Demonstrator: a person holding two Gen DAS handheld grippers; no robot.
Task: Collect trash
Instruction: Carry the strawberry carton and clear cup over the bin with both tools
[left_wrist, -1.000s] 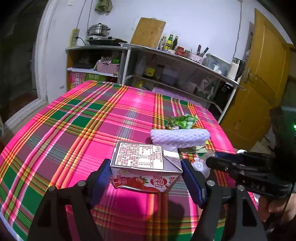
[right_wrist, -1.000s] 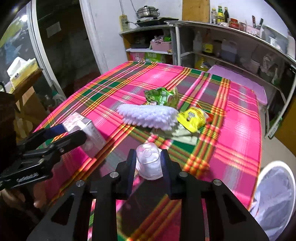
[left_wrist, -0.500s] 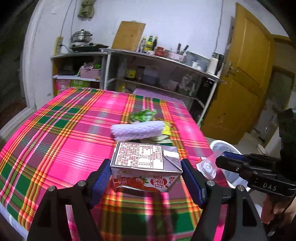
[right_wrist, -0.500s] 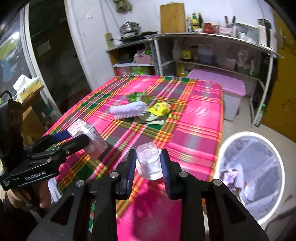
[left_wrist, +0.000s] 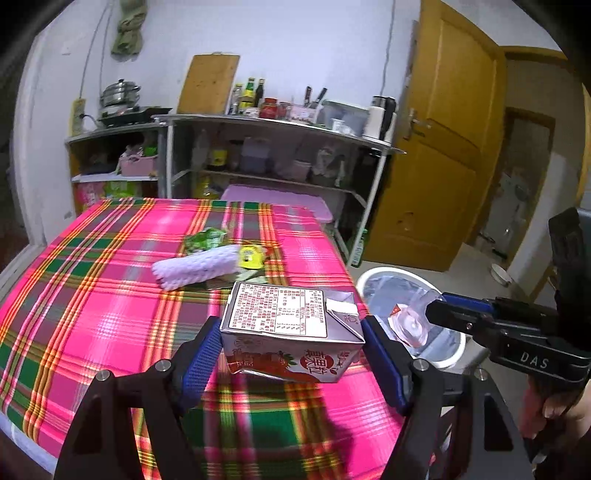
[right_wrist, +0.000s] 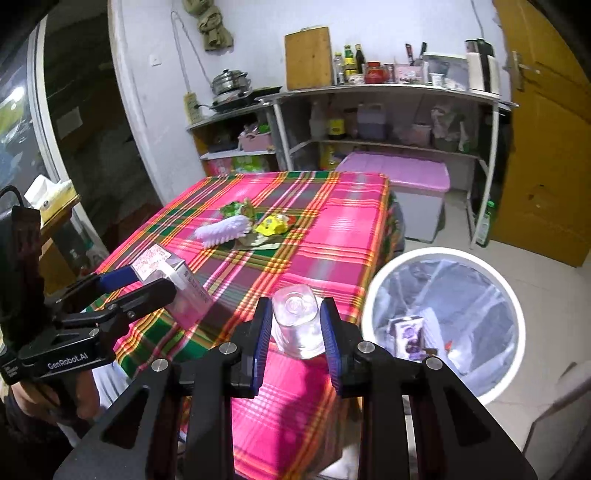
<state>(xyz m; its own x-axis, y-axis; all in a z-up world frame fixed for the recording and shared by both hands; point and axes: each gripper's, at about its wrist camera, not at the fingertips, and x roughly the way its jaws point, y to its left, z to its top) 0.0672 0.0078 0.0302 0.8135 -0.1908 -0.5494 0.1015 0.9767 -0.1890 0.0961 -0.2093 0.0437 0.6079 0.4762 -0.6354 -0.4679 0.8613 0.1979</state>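
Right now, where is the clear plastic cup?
The clear plastic cup sits clamped in the right tool, above the table's near edge, left of the white bin.

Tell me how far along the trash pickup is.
One carton already lies in the bin. In hand: left gripper clamps the milk carton; right gripper clamps the clear cup. Left on the table: foam sleeve, green wrapper, yellow wrapper.

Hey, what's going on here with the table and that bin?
A person is clearing trash with a gripper in each hand. The left gripper is clamped on a drink carton, the right gripper on a clear plastic cup; both are held above the table edge beside the white bin. A purple carton lies inside it. Wrappers and a white foam sleeve remain on the plaid tablecloth.
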